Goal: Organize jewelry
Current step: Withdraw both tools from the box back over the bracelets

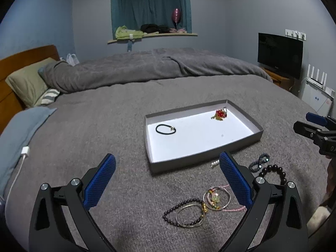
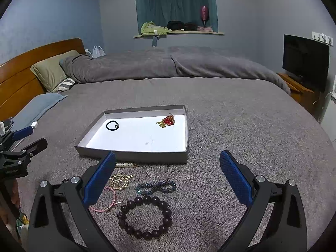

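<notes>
Holding both tools above a grey bedspread (image 2: 241, 126), we keep the left gripper (image 1: 168, 163) and the right gripper (image 2: 168, 161) with fingers spread wide and nothing between them. Ahead of both pairs of fingers lies a shallow grey box lid (image 2: 134, 157) with a white floor. Inside it, a black hair tie (image 2: 112, 125) rests toward its far left corner and a red-and-gold brooch (image 2: 167, 121) toward its far right corner, well apart from each other.

Between the right gripper's fingers, nearest the camera, lies a dark wooden bead bracelet (image 2: 145, 217); just beyond it sits a blue bead bracelet (image 2: 156, 187) twisted into a figure eight. Beside the right gripper's left finger (image 2: 98, 180) we see a pink cord bracelet (image 2: 105, 201), a gold hair clip (image 2: 119, 180) and a pearl hair pin (image 2: 124, 164), the last lying just in front of the lid's near wall.

Between the left gripper's fingers lie a small-bead black bracelet (image 1: 178, 206) overlapped by silver bangles (image 1: 190, 215), with further thin bangles (image 1: 216, 198) carrying a charm just beside the right finger (image 1: 235, 180). A small silver piece (image 1: 214, 164) rests near that fingertip, close to the lid.
</notes>
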`<act>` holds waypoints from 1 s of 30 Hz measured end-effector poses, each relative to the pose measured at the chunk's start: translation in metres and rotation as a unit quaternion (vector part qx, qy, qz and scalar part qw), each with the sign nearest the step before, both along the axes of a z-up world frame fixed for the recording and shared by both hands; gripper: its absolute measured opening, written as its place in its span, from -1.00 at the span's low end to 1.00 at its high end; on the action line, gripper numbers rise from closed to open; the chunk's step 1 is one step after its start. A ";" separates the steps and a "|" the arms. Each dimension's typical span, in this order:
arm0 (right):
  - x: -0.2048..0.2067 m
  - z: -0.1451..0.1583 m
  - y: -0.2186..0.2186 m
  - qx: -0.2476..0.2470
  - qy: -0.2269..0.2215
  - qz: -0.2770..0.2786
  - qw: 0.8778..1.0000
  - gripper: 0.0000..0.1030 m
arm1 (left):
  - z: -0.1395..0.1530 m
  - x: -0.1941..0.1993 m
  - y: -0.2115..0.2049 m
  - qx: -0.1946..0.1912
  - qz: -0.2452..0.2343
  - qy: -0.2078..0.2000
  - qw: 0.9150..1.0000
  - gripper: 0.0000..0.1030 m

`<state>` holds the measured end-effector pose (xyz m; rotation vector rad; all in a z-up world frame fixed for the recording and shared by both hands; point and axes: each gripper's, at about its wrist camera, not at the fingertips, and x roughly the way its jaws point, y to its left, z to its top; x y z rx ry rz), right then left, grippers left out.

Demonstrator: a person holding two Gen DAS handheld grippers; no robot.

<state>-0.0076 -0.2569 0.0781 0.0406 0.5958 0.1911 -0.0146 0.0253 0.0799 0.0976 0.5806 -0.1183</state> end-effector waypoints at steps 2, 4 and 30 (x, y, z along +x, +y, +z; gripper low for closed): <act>-0.001 -0.002 0.001 0.000 0.002 0.003 1.000 0.90 | -0.002 -0.003 -0.001 0.002 -0.003 0.003 1.000 0.90; -0.002 -0.005 0.003 -0.004 0.005 0.006 1.000 0.90 | -0.004 -0.004 -0.003 0.005 -0.003 0.005 1.000 0.90; -0.001 -0.019 0.004 -0.008 0.016 0.013 1.000 0.90 | -0.011 -0.003 -0.006 0.008 -0.006 0.011 1.000 0.90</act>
